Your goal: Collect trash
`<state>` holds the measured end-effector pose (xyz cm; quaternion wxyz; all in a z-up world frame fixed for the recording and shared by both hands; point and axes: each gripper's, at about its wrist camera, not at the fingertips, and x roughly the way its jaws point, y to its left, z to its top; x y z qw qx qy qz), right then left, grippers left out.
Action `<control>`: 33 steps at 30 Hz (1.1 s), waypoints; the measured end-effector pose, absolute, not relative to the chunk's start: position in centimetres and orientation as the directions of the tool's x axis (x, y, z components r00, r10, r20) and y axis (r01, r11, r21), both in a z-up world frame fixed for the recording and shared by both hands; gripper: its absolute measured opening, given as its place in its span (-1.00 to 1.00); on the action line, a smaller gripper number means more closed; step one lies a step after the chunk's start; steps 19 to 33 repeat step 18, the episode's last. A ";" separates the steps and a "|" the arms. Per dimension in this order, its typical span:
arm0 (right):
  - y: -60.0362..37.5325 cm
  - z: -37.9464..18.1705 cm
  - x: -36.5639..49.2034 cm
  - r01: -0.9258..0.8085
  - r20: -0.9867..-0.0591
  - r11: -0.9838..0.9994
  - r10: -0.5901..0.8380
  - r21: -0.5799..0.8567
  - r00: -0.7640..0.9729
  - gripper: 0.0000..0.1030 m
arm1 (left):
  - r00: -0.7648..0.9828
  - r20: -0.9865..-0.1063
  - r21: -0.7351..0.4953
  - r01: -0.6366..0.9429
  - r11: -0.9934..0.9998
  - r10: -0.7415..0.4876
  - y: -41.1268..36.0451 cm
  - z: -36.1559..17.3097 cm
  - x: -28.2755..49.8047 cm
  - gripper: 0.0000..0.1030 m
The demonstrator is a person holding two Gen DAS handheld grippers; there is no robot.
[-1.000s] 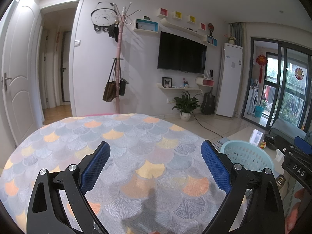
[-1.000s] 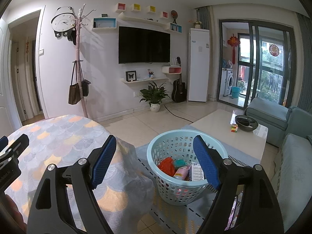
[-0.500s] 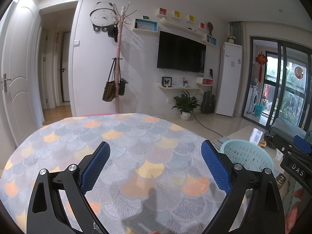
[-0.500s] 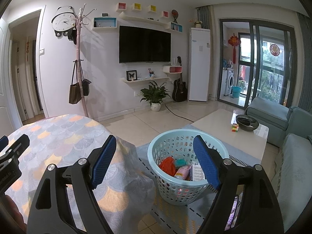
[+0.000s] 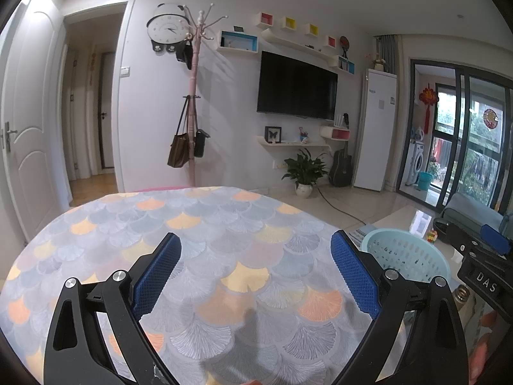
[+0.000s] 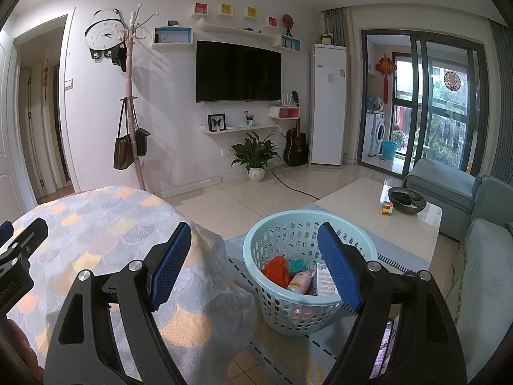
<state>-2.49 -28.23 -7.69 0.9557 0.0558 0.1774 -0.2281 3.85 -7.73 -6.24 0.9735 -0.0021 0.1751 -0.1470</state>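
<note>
A light blue perforated basket (image 6: 288,301) stands on the floor rug beside the table; it also shows in the left wrist view (image 5: 404,256). Inside it lie an orange wrapper (image 6: 276,269), a teal scrap (image 6: 297,264), a pink bottle (image 6: 299,283) and a white printed packet (image 6: 325,284). My right gripper (image 6: 255,263) is open and empty, held above the gap between table edge and basket. My left gripper (image 5: 255,272) is open and empty over the round table (image 5: 224,224) with the fan-pattern cloth. No trash shows on the cloth.
A white coffee table (image 6: 384,221) with a dark bowl (image 6: 407,200) and a colour cube (image 6: 387,208) stands behind the basket. A grey-blue sofa (image 6: 481,272) is at right. A coat rack (image 5: 192,112) and a potted plant (image 6: 255,157) stand by the far wall.
</note>
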 end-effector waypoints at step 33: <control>-24.9 -6.9 -3.7 0.387 -0.367 0.922 -0.358 0.008 0.859 0.49 | 0.901 -0.391 -0.032 0.190 0.981 -0.187 -3.4 -3.6 1.6 0.79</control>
